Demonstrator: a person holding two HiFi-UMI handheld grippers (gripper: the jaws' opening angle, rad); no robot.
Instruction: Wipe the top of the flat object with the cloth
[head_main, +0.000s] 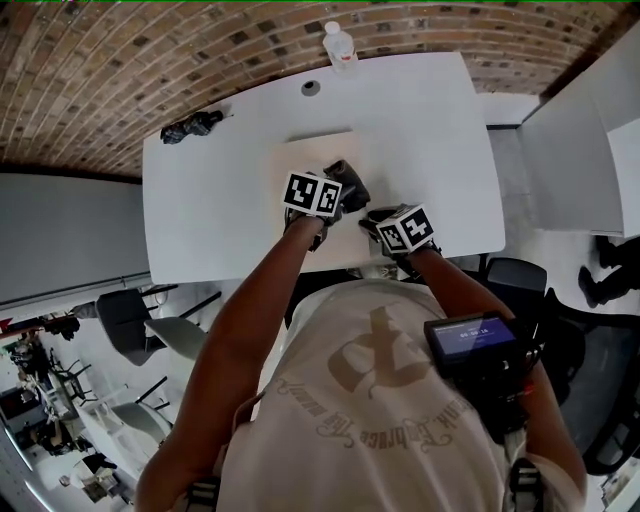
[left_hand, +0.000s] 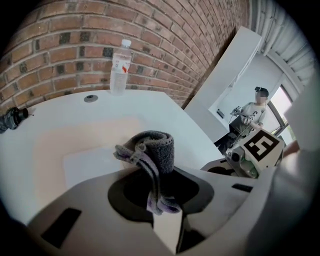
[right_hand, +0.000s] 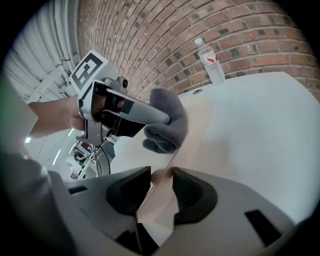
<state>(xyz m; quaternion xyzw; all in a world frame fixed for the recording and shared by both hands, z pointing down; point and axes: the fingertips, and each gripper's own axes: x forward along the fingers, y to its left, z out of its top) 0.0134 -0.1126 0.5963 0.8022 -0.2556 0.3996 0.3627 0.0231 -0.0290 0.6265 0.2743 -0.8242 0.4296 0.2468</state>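
Observation:
A flat beige board (head_main: 310, 150) lies on the white table (head_main: 200, 200). My left gripper (head_main: 342, 192) is shut on a folded grey cloth (head_main: 350, 180) and holds it over the board's near right part. In the left gripper view the cloth (left_hand: 155, 150) sticks up from between the jaws of the left gripper (left_hand: 160, 200), above the board (left_hand: 85, 140). My right gripper (head_main: 376, 218) is at the board's near right edge. In the right gripper view that thin edge of the board (right_hand: 200, 125) runs between the jaws of the right gripper (right_hand: 161, 180), which are closed on it. The cloth (right_hand: 167, 127) hangs just beyond.
A clear water bottle (head_main: 340, 45) stands at the table's far edge by the brick wall, next to a round cable hole (head_main: 311, 87). A small black object (head_main: 190, 127) lies at the far left corner. Office chairs (head_main: 150, 330) stand near the table's front. A person (left_hand: 252, 112) stands far off.

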